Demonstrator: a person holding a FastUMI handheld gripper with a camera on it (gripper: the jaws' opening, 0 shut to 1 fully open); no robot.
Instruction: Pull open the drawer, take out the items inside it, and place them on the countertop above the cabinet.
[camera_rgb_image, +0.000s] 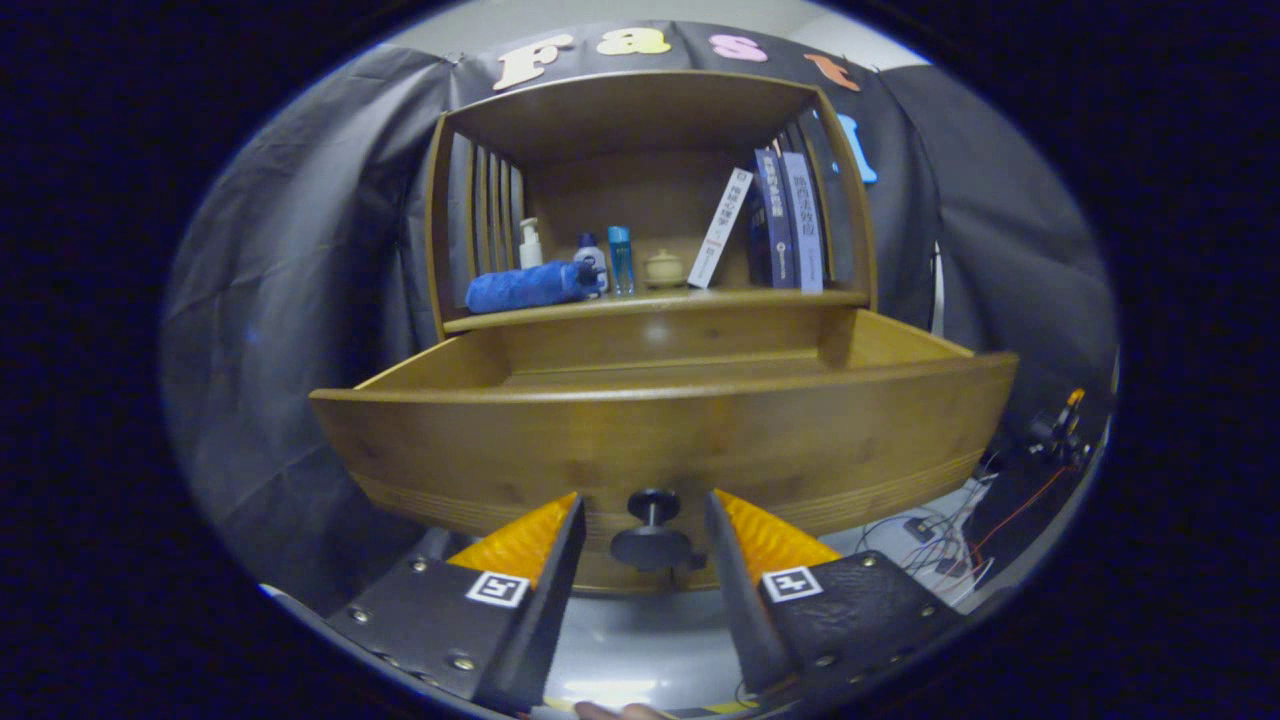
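Wooden and honey-brown, the drawer (660, 440) stands pulled well out from the cabinet (650, 180), its curved front panel facing the gripper (645, 525) and its open top showing bare side walls and a strip of floor board at 12 o'clock from the knob. No items can be made out inside; the front panel hides most of the interior from this low angle.

The fingers are apart, one to either side of the dark round knob (651, 540), which sits between them without either pad touching it. That stance suits a pull: straddling the knob lets the fingers close on its stem or drag it straight back, and by the look of it the pulling part is largely done.

Above the drawer, at 12 o'clock, the countertop (655, 300) runs across the cabinet. On it lie a rolled blue cloth (530, 286) at 11 o'clock, a white pump bottle (530, 243), a small white bottle (590, 255), a blue bottle (620, 260), a small tan jar (664, 268), and at 1 o'clock a leaning white book (722, 228) beside upright dark books (788, 220).

Next, I judge, the gripper must rise to look down into the drawer.
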